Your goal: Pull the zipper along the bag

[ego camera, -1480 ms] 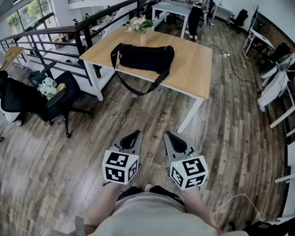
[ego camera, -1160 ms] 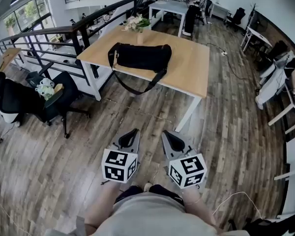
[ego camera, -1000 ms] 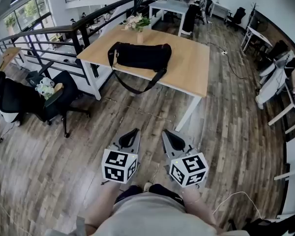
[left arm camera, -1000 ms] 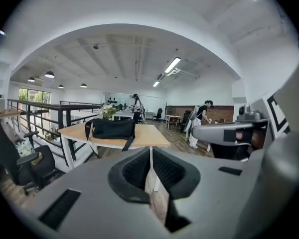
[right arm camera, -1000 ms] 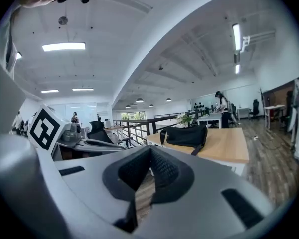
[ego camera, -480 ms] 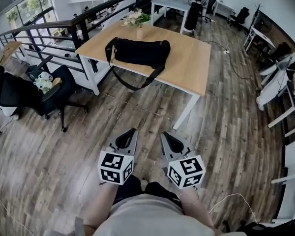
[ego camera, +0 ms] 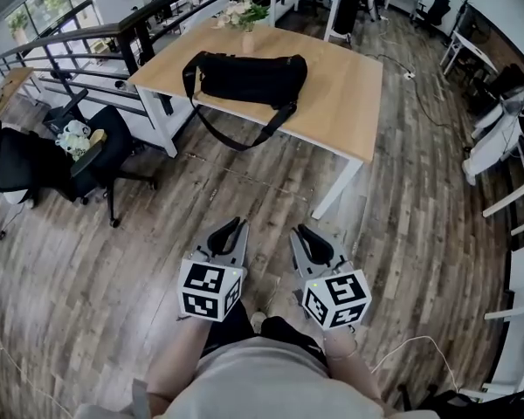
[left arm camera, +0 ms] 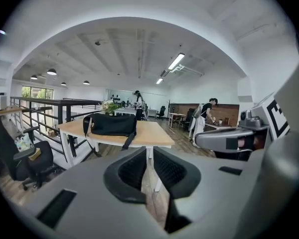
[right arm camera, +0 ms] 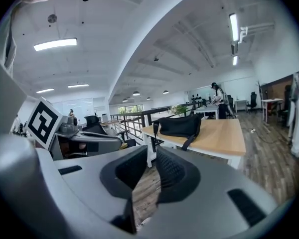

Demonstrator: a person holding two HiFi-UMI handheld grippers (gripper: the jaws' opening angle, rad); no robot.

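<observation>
**A:** What sort of room was it?

**B:** An open office with a plank floor [ego camera: 87,260]. One pale wooden table [ego camera: 349,103] stood ahead of the person, beside a dark railing [ego camera: 96,37]. The bag [ego camera: 249,78] lay on the table's left half, with its strap [ego camera: 244,142] drooping over the near edge.

**A:** And the grippers?

**B:** Both were low by the person's legs, well apart from the table, pointing towards it. The left gripper [ego camera: 230,227] was as good as closed, with only a slit between the jaws and nothing in it. The right gripper [ego camera: 304,232] had just been opening. Its jaws stood a crack apart, with only floor showing through the gap.

**A:** Which way did the bag lie from them?

**B:** Straight ahead and far off. In the head view it sat above the gap between the two grippers, a little towards the left one. Its long axis ran across the view, roughly along the table's near edge, so it was broadside to the person.

**A:** So which hand was nearer?

**B:** Hardly either. I judged the left slightly better lined up with the bag's middle, and the right closer to its right end. The zipper was too small to make out from there. If it ran along the top, the pull would go sideways across the person once they closed in.
</observation>
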